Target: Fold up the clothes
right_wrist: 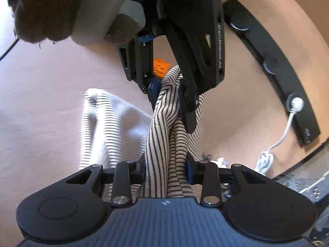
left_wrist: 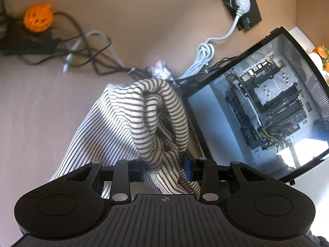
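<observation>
A cream garment with thin dark stripes (left_wrist: 156,113) is bunched into thick folds and held up between both grippers. My left gripper (left_wrist: 165,169) is shut on a thick wad of it, and the rest drapes down onto the tan table (left_wrist: 41,103). In the right wrist view my right gripper (right_wrist: 165,169) is shut on another bunch of the same striped garment (right_wrist: 164,135). The left gripper (right_wrist: 166,94) shows there too, above and ahead, clamped on the cloth's upper end, with a gloved hand (right_wrist: 51,10) holding it. A loose part of the garment (right_wrist: 107,123) hangs at the left.
An open computer case with a glass side (left_wrist: 267,107) stands close on the right. A tangle of dark and white cables (left_wrist: 88,51), an orange lattice ball (left_wrist: 38,17) and a black power strip with a white plug (left_wrist: 242,4) lie further back on the table.
</observation>
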Motion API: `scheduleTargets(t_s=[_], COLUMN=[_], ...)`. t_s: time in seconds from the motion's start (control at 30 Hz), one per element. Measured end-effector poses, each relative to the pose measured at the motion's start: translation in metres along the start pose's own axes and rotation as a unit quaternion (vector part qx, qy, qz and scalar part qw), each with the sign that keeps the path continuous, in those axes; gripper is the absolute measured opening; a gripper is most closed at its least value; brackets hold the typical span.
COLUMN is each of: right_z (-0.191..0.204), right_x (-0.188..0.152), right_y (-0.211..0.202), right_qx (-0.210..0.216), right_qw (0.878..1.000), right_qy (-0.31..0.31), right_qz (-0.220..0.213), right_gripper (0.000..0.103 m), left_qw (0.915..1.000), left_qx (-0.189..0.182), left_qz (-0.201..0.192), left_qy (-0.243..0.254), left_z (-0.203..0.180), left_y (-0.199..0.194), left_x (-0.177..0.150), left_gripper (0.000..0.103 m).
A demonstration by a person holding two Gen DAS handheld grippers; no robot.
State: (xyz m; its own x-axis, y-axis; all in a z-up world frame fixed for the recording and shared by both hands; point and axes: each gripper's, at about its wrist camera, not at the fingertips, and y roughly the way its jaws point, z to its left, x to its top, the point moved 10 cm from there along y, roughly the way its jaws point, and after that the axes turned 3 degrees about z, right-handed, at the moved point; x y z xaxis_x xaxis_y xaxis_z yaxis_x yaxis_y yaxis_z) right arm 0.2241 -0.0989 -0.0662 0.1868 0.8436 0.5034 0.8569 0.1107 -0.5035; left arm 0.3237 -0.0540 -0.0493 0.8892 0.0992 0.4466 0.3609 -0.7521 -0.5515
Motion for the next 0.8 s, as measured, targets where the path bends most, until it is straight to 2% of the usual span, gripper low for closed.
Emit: scheduleTargets(t_s=[0.07, 0.1, 0.17, 0.23, 0.3, 0.37, 0.47, 0.5, 0.57, 0.63, 0.7, 0.8], right_z=[-0.001, -0.005, -0.024, -0.053, -0.086, -0.109, -0.117, -0.110, -0.084, -0.067, -0.059, -0.056], right_x=[-0.001, -0.001, -0.002, -0.001, -0.006, -0.011, -0.016, -0.016, -0.021, -0.018, -0.015, -0.017], right_y=[-0.008, -0.014, -0.025, -0.035, -0.025, -0.005, 0.041, 0.058, 0.086, 0.088, 0.080, 0.070], right_qx=[0.063, 0.099, 0.151, 0.180, 0.164, 0.148, 0.144, 0.159, 0.174, 0.141, 0.117, 0.113], right_qw=[0.997, 0.992, 0.975, 0.953, 0.938, 0.925, 0.912, 0.909, 0.916, 0.939, 0.952, 0.949], right_qy=[0.048, 0.083, 0.163, 0.244, 0.305, 0.350, 0.383, 0.385, 0.354, 0.307, 0.280, 0.291], right_qz=[0.003, 0.002, -0.001, -0.007, -0.007, -0.003, 0.015, 0.032, 0.068, 0.058, 0.047, 0.044], right_gripper=[0.038, 0.039, 0.048, 0.061, 0.067, 0.068, 0.068, 0.072, 0.073, 0.077, 0.077, 0.077], left_qw=[1.0000, 0.9999, 0.9997, 0.9995, 0.9991, 0.9990, 0.9989, 0.9989, 0.9991, 0.9993, 0.9990, 0.9974], left_qx=[0.006, 0.009, 0.016, 0.018, 0.015, 0.011, 0.011, 0.010, 0.011, 0.017, 0.028, 0.025], left_qz=[0.000, 0.001, 0.003, 0.001, -0.004, -0.011, -0.015, -0.016, -0.013, -0.019, -0.035, -0.067], left_qy=[-0.008, -0.011, -0.016, -0.027, -0.040, -0.042, -0.042, -0.043, -0.040, -0.028, -0.010, 0.008], left_z=[0.009, 0.013, 0.022, 0.031, 0.039, 0.040, 0.043, 0.043, 0.042, 0.038, 0.032, 0.016], left_y=[-0.003, -0.003, -0.002, -0.002, -0.003, -0.006, -0.009, -0.011, -0.018, -0.033, -0.055, -0.081], left_x=[-0.010, -0.016, -0.027, -0.034, -0.040, -0.043, -0.049, -0.051, -0.051, -0.050, -0.046, -0.030], left_gripper=[0.037, 0.037, 0.037, 0.037, 0.037, 0.038, 0.039, 0.041, 0.043, 0.044, 0.047, 0.056])
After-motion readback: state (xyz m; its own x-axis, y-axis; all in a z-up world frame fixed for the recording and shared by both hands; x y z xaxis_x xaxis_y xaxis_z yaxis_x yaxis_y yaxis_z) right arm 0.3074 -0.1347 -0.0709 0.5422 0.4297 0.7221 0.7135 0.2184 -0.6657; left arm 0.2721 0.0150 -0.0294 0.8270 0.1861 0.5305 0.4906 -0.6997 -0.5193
